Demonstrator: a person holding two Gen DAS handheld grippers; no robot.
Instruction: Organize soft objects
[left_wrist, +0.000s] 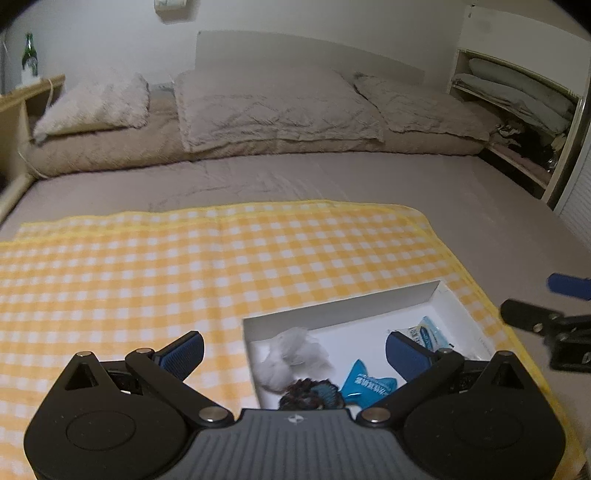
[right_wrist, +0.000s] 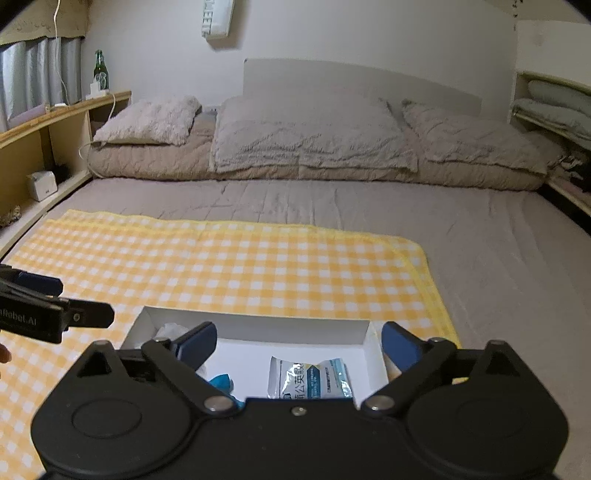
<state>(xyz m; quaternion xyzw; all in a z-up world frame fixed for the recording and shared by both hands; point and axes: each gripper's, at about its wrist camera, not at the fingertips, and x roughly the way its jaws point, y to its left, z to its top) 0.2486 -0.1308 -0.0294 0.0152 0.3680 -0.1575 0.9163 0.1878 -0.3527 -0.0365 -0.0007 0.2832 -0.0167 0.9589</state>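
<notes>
Both the left gripper (left_wrist: 293, 354) and right gripper (right_wrist: 299, 345) hover open and empty over the box (left_wrist: 343, 306), which holds every soft item in view, so the sorting looks about done

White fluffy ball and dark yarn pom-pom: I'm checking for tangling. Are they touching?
Touching, apparently: the left wrist view shows the white fluffy ball meeting the dark yarn pom-pom without visible gap.
</notes>
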